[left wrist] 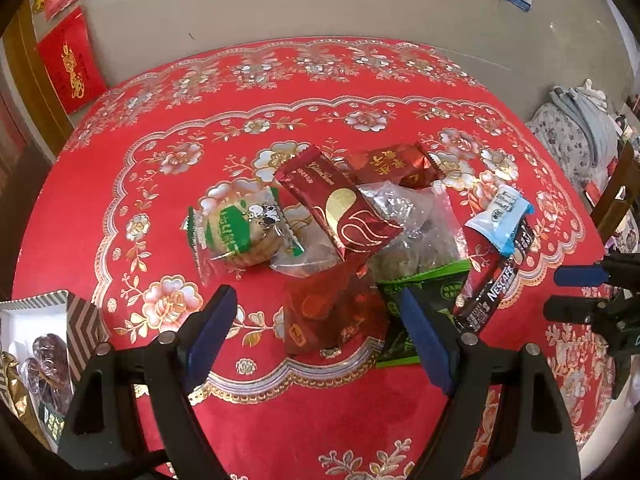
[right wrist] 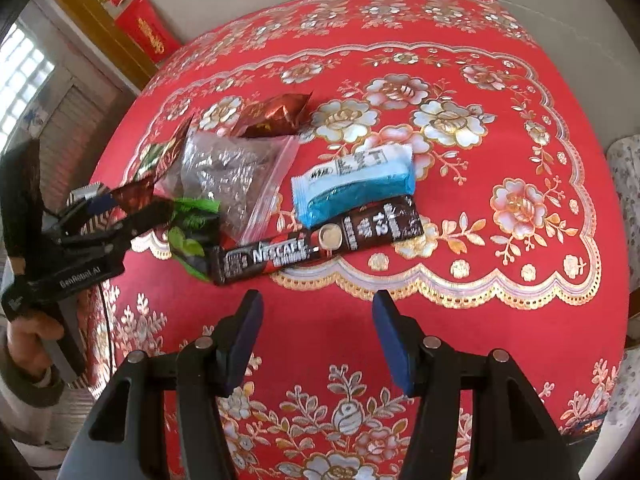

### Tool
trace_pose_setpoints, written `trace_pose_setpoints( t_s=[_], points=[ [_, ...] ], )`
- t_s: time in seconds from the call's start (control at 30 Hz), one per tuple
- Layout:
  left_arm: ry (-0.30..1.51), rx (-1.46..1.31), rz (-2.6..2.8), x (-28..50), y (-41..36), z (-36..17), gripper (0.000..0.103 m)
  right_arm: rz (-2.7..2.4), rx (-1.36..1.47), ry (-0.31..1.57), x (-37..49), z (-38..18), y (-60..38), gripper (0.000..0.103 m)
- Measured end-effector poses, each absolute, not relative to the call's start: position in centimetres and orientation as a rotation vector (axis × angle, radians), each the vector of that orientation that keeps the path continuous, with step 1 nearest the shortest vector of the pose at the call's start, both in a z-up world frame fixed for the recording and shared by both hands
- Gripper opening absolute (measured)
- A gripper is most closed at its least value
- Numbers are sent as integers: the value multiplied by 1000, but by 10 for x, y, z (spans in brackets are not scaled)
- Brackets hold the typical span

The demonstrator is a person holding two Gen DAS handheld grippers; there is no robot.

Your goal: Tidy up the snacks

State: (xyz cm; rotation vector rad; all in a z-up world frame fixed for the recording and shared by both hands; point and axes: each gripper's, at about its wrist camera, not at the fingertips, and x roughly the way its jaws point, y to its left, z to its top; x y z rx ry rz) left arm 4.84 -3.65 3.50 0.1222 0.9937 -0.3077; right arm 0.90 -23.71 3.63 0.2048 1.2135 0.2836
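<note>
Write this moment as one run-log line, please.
left gripper: open, empty, over snack pile | right gripper: open, empty, near Nescafe stick

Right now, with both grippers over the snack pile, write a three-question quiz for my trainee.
1. True or false: the left gripper grips a packet.
2. What lies right beside the Nescafe stick, touching it on the far side? A) blue and white packet B) round biscuit packet C) patterned box
3. Fill in: the tablecloth is mostly ____.

Key:
1. False. Its fingers stand apart above a clear red packet, nothing between them.
2. A
3. red
</note>
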Motion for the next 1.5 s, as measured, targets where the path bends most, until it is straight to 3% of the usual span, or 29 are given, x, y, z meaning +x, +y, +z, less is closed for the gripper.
trace_pose_setpoints(
  t_s=[0.03, 0.07, 0.1, 0.13, 0.6, 0.93, 1.23, 1.5],
  points=[
    [990, 118, -304, 49, -36, 35, 82, 282, 218, 1207, 12, 38, -239, 57],
    [990, 111, -303, 50, -35, 34, 68, 282, 224, 1201, 16, 40, -240, 57],
    [998, 101, -305, 52, -33, 33, 48, 282, 214, 1196, 19, 42, -239, 57],
    [1014, 97, -305, 54, -33, 31, 42, 281, 193, 1191, 23, 44, -238, 57],
    [1035, 46, -255, 49, 1, 40, 41, 473, -422, 1243, 80, 36, -226, 57],
    [1038, 22, -184, 25, 20, 50, 42, 693, -526, 1287, 115, 13, -206, 57],
    [1054, -14, -154, 11, 31, 49, 42, 796, -782, 1254, 114, 15, -174, 58],
    [1048, -24, -148, 3, 37, 52, 42, 848, -970, 1246, 105, 15, -147, 68]
  ],
)
